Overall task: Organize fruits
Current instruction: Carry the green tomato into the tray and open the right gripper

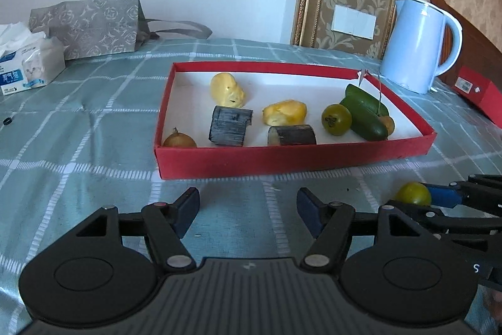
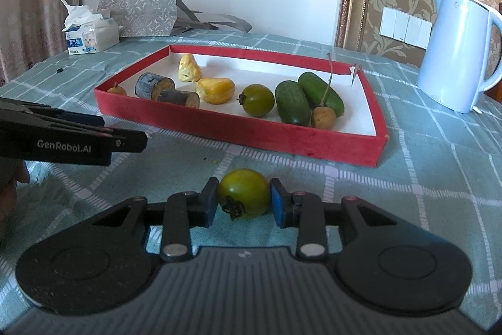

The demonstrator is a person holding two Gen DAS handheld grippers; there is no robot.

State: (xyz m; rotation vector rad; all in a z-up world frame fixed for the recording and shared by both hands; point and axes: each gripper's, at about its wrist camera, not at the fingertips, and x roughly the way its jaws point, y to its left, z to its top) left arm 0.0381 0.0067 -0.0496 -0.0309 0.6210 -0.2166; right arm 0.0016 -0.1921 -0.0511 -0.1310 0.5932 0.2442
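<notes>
My right gripper (image 2: 244,203) is shut on a green tomato (image 2: 244,192) that rests on the tablecloth just in front of the red tray (image 2: 251,137). In the left wrist view the same tomato (image 1: 412,193) shows at the far right between the right gripper's fingers (image 1: 445,197). My left gripper (image 1: 248,209) stands open over bare cloth before the tray (image 1: 282,159), with nothing between its fingers. The tray holds another green tomato (image 1: 336,119), two cucumbers (image 1: 365,115), two yellow pieces (image 1: 284,112), two dark cut cylinders (image 1: 230,125) and small brown fruits (image 1: 179,141).
A pale blue kettle (image 1: 419,44) stands behind the tray's right end, with a red box (image 1: 480,93) beside it. A tissue pack (image 1: 28,65) and a grey patterned bag (image 1: 91,27) sit at the back left. A checked green cloth (image 1: 78,146) covers the table.
</notes>
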